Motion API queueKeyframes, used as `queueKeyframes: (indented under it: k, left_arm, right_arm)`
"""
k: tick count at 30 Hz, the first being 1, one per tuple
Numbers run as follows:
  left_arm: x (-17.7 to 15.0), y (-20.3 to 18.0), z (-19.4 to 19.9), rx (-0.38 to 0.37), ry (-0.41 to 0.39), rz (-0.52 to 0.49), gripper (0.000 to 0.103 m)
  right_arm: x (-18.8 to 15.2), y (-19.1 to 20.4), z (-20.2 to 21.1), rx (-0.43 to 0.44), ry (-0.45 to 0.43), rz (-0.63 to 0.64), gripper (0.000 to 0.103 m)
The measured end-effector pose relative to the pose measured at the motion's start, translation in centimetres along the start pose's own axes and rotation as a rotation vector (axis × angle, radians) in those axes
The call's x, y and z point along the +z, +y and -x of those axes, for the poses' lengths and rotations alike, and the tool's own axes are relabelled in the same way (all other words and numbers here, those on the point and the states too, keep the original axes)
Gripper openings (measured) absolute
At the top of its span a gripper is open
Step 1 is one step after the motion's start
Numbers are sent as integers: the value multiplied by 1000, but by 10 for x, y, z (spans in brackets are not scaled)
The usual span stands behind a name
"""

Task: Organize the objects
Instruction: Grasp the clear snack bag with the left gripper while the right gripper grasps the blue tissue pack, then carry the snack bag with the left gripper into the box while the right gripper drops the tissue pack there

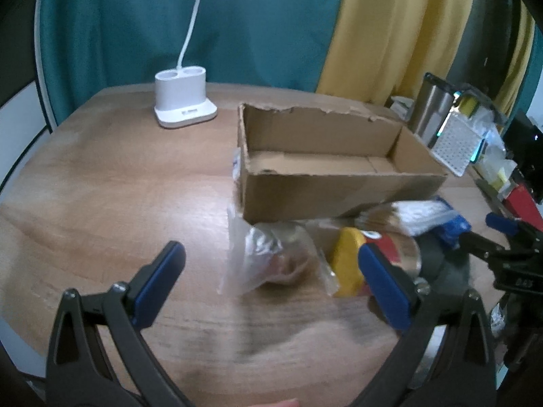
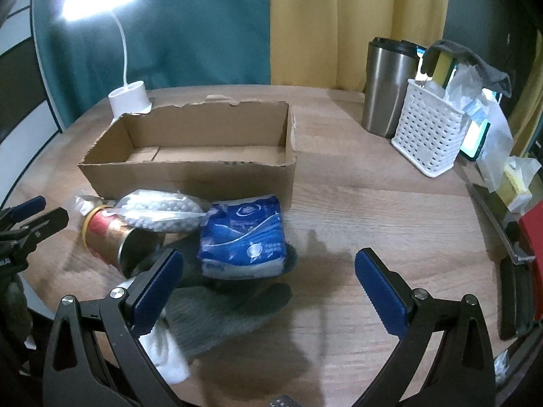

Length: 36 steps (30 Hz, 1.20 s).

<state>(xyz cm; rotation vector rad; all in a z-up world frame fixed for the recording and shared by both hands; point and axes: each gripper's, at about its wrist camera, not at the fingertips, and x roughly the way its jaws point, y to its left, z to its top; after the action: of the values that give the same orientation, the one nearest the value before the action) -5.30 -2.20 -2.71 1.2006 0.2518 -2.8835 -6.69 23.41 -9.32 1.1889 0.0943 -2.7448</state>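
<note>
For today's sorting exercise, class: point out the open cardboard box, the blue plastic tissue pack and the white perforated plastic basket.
open cardboard box (image 2: 190,174): right wrist view, near outer wall.
blue plastic tissue pack (image 2: 242,240): right wrist view, printed top face.
white perforated plastic basket (image 2: 427,134): right wrist view, front wall.

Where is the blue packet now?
In the right wrist view the blue packet lies on the table in front of the cardboard box, right of the tin can and partly on a grey cloth.

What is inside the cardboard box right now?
The cardboard box shows only its bare floor flaps. The near wall hides the front strip of the floor in both views.
</note>
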Motion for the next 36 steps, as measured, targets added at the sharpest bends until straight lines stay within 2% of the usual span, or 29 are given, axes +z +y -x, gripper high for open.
queueKeyframes:
  k: [7,13,15,17,18,19,20,22,30,36]
  left_arm:
    - [6,1,-29,31,50,-19,102]
    - [4,3,-48,26,108,-23,102]
    - [4,3,-49,21,114,-27,97]
    - [3,2,-52,-6,130,-29,79]
    - [3,2,-54,-12,136,-28,74]
    - [3,1,-54,-17,141,-30,65]
    - [3,0,-54,-15,139,-36,61]
    - [2,-4,-50,-22,130,-46,57]
    - [4,-4,-30,-55,95,-28,54]
    - [19,-8,1,-63,25,-28,54]
  right_arm:
    - [6,-5,-18,18,37,2,103]
    - [8,-5,-31,51,66,15,102]
    - [8,-6,-34,61,77,17,90]
    - [9,-6,-37,82,97,15,79]
    - [9,-6,-37,84,96,14,78]
    - [9,-6,-36,88,92,14,74]
    - [10,-6,-35,93,89,14,66]
    - [11,-6,-31,95,87,18,59]
    - [15,-11,-12,94,53,22,58]
    - [27,-20,4,80,15,21,58]
